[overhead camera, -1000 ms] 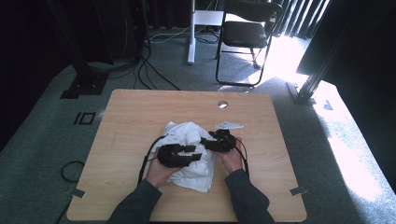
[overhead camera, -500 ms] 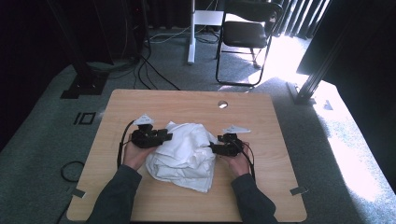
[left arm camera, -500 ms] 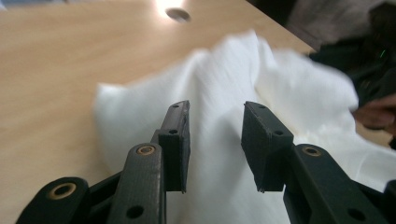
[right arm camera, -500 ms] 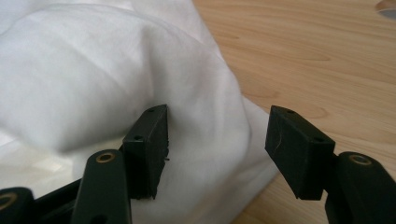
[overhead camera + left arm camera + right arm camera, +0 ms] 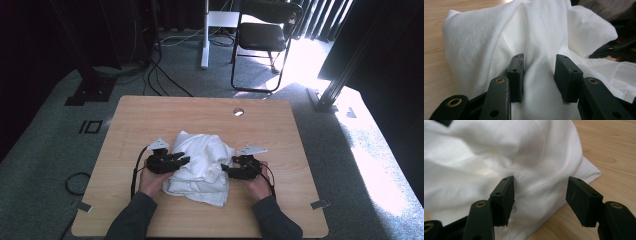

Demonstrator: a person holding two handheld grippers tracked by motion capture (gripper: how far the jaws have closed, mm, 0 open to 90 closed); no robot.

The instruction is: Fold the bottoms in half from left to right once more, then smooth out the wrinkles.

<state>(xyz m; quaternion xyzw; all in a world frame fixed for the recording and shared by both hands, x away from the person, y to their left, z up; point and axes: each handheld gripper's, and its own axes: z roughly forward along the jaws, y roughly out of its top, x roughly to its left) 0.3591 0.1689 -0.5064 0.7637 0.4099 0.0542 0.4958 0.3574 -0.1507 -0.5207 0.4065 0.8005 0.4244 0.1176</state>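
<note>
Left gripper (image 5: 184, 161): seen left of centre in the high view, pressed into the cloth's left edge; jaws parted, just lately widened a little, a ridge of fabric standing between them, not pinched.
White cloth (image 5: 202, 165): crumpled in a heap at the middle of the wooden table (image 5: 200, 112), toward the lower edge.
Right gripper (image 5: 225, 170): placed right of centre, at the cloth's right edge; jaws spread apart, fabric lying between them, nothing clamped.

A plain white cloth (image 5: 200, 167) lies on a light wood-grain table (image 5: 200, 112) between black tongs.
</note>
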